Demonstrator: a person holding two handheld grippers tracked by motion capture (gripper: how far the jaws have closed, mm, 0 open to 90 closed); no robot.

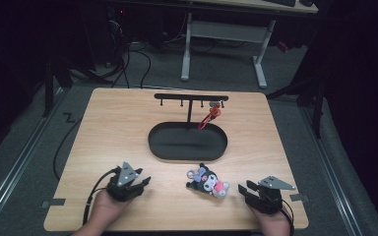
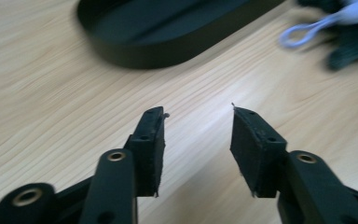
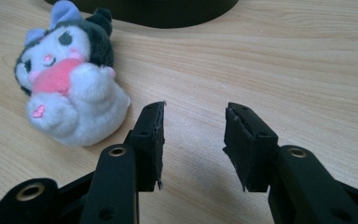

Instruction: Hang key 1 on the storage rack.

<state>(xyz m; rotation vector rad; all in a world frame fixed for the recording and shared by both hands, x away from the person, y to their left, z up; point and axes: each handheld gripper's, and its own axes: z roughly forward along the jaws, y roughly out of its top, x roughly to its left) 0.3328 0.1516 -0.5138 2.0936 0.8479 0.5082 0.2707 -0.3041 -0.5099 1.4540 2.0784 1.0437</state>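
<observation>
A small plush toy point(image 1: 209, 183) in black, white and pink lies on the wooden table near its front edge; it is close up at the left of the right gripper view point(image 3: 72, 95). My right gripper point(image 1: 245, 189) point(image 3: 193, 140) rests just right of the toy, open and empty. At the front left my left gripper point(image 1: 141, 183) point(image 2: 198, 144) is open with bare table between its jaws. The toy's loop point(image 2: 307, 32) and dark body appear blurred at the upper right of the left gripper view.
A black oval tray point(image 1: 187, 142) point(image 2: 168, 44) point(image 3: 168, 11) sits mid-table, with a black hook rack point(image 1: 191, 98) rising behind it. A red item point(image 1: 210, 117) hangs from a hook at the rack's right. A desk frame point(image 1: 224, 44) stands beyond the table.
</observation>
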